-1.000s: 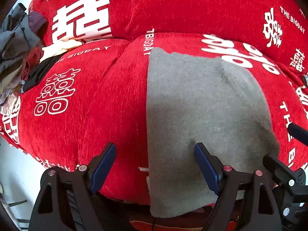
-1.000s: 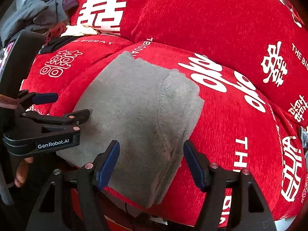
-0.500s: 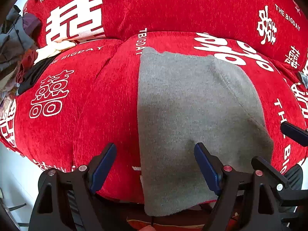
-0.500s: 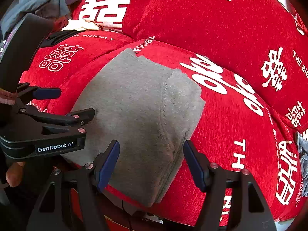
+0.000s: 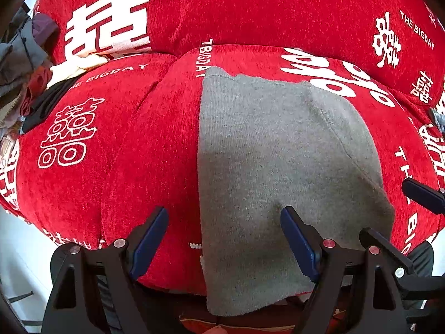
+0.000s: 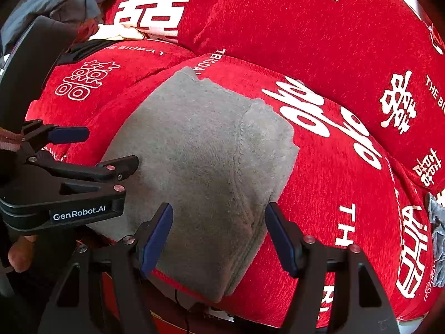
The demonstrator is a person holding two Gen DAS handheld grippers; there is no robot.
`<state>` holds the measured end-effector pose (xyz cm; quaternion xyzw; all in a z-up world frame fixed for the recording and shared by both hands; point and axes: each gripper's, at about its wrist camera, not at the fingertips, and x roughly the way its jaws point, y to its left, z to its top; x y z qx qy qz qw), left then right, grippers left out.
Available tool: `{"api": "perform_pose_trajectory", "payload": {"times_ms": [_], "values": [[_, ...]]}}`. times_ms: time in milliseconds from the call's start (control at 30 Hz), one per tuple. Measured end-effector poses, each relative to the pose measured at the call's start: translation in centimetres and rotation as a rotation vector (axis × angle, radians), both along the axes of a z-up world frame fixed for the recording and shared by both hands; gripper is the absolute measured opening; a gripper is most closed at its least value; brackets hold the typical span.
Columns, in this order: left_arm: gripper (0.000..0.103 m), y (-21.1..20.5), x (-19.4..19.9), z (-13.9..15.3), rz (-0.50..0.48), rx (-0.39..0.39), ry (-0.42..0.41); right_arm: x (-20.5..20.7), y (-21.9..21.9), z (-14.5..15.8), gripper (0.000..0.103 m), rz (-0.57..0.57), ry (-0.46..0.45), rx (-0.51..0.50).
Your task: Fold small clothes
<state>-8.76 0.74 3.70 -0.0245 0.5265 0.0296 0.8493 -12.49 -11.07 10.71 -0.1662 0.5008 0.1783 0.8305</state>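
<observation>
A grey knit garment (image 5: 272, 167) lies folded flat on the red sofa seat, its near end hanging over the front edge; it also shows in the right wrist view (image 6: 200, 172). My left gripper (image 5: 224, 239) is open and empty, its jaws astride the garment's near left edge. My right gripper (image 6: 218, 236) is open and empty, astride the garment's near right corner. The left gripper also shows in the right wrist view (image 6: 103, 150), over the garment's left side.
A red sofa cover (image 5: 83, 167) with white lettering covers seat and backrest. A pile of mixed clothes (image 5: 25, 64) lies at the sofa's far left. A small grey cloth (image 6: 436, 236) sits at the right edge.
Both grippers have shifted slightly over the garment, staying open. The garment has not visibly moved.
</observation>
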Motion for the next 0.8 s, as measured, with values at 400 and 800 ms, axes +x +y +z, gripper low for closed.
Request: {"api": "perform_pose_trajectory", "payload": {"times_ms": [400,800], "values": [[0.084,1.4,1.1,-0.9,0.013,-0.068,0.025,1.1,1.0,-0.2,0.072,0.006,0.019,-0.033],[0.084,3.0,2.0,-1.2,0.036,-0.151,0.026,2.1,2.2,-0.3,0.072,0.005,0.034,-0.075]]}}
